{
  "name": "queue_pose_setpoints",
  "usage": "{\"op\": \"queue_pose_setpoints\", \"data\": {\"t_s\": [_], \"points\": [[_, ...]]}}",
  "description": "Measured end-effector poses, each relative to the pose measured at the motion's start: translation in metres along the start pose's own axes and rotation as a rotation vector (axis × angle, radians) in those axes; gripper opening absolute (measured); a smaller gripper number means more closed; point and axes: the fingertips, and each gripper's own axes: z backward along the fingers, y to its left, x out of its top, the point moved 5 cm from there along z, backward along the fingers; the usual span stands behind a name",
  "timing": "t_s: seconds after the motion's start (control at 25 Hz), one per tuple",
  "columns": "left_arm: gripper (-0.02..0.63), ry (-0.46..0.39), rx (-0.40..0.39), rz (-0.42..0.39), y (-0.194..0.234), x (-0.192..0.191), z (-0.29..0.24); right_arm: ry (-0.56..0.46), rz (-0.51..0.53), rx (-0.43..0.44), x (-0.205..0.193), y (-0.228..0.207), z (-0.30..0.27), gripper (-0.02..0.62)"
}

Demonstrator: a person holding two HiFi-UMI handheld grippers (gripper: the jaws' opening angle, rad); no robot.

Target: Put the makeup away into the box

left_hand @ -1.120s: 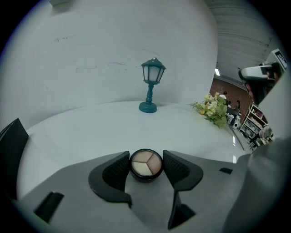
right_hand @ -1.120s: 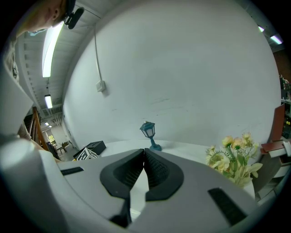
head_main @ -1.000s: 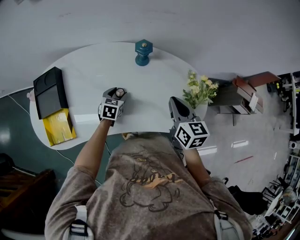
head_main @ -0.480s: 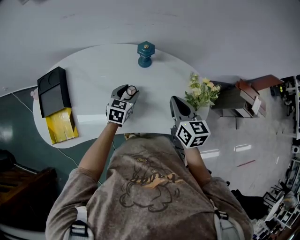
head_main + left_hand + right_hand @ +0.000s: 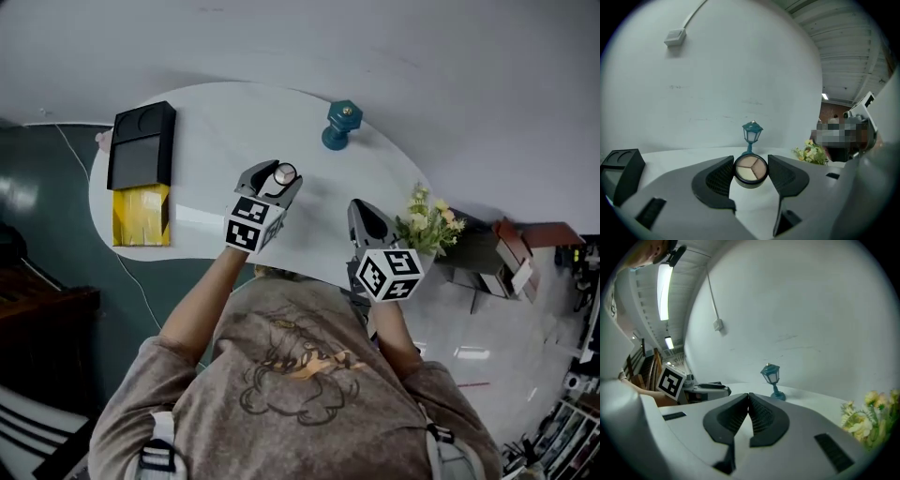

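Beige round compact (image 5: 750,169) — clamped between left claw (image 5: 751,174) pads, upright

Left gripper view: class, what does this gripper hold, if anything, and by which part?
The left gripper holds a round makeup compact by its outer edge, one jaw on each side.

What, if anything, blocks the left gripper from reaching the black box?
Probably nothing. The left gripper, jaws shut on the round makeup pan, has only bare table between it and the black box. The teal lantern stands on its other side.
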Motion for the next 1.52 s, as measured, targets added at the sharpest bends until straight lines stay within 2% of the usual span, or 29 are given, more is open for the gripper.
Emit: {"op": "queue_pose_setpoints", "data": {"t_s": [0.16,0.28,0.48,0.6,0.76,1.08,1.52], "points": [[0.245,-0.028,0.1,0.008,0.022,0.008,0.029,0.043,0.028,0.103,0.001,0.015,-0.031,0.003],[0.245,-0.061,0.182,0.053,0.042,0.01,0.064,0.078,0.069,0.185,0.001,0.035,-0.052,0.003],[0.245,-0.102,0.337,0.11,0.079,0.001,0.125,0.119,0.098,0.308,0.001,0.081,-0.082,0.003],[0.245,-0.128,0.392,0.147,0.096,-0.005,0.157,0.132,0.13,0.36,-0.004,0.112,-0.093,0.003],[0.245,-0.146,0.423,0.16,0.114,-0.018,0.193,0.138,0.145,0.364,-0.011,0.139,-0.101,0.003],[0.245,-0.168,0.432,0.162,0.158,-0.031,0.253,0.134,0.151,0.355,-0.021,0.196,-0.11,0.003],[0.245,-0.171,0.463,0.17,0.227,-0.049,0.302,0.121,0.186,0.309,-0.015,0.229,-0.131,0.003]]}}
